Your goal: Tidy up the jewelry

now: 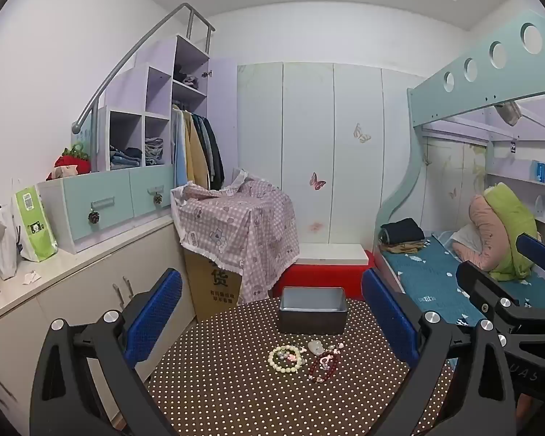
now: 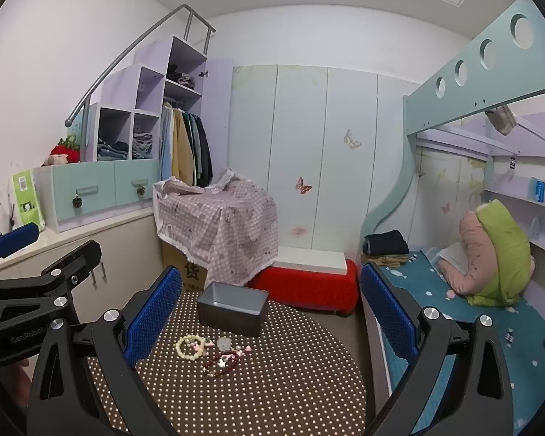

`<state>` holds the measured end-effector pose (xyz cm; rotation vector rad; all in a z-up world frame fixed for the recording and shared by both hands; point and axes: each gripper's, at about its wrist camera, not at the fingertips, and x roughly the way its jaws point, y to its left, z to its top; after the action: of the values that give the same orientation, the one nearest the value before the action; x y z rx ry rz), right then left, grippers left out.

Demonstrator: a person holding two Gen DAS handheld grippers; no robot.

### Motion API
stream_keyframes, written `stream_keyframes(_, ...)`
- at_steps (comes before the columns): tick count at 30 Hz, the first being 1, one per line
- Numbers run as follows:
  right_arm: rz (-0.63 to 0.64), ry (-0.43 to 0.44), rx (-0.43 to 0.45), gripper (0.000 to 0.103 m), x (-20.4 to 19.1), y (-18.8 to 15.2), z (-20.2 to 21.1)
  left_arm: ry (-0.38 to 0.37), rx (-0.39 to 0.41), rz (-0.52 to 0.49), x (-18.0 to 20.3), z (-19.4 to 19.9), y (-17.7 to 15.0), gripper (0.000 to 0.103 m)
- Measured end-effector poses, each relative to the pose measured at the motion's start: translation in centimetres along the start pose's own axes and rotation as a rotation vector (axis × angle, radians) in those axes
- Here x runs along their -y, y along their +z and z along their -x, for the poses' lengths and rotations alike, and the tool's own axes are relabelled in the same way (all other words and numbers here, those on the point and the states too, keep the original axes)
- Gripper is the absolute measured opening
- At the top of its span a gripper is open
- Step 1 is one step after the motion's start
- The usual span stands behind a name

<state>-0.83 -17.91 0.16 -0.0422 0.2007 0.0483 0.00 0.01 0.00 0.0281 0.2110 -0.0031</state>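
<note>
A small pile of jewelry lies on a brown polka-dot table (image 1: 236,392): a cream bead bracelet (image 1: 286,359), a dark red bead bracelet (image 1: 323,363) and a pale pendant (image 1: 315,346). A grey metal box (image 1: 312,309) stands open behind them. In the right wrist view the cream bracelet (image 2: 189,347), red bracelet (image 2: 219,361) and box (image 2: 232,307) sit left of centre. My left gripper (image 1: 272,319) is open and empty, above the table's near side. My right gripper (image 2: 270,318) is open and empty, to the right of the left one.
A cardboard box (image 1: 214,290) under a pink checked cloth (image 1: 236,225) stands behind the table. A red stool (image 1: 323,276) is beside it. A bed (image 1: 454,283) is to the right, a low cabinet (image 1: 72,290) to the left.
</note>
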Motion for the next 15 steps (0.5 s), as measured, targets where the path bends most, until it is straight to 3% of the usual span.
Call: stream_keyframes(15, 0.000, -0.003, 0.001, 0.095, -0.06, 0.09, -0.03, -0.005, -0.007, 0.005, 0.12, -0.26, -0.45, 0.096)
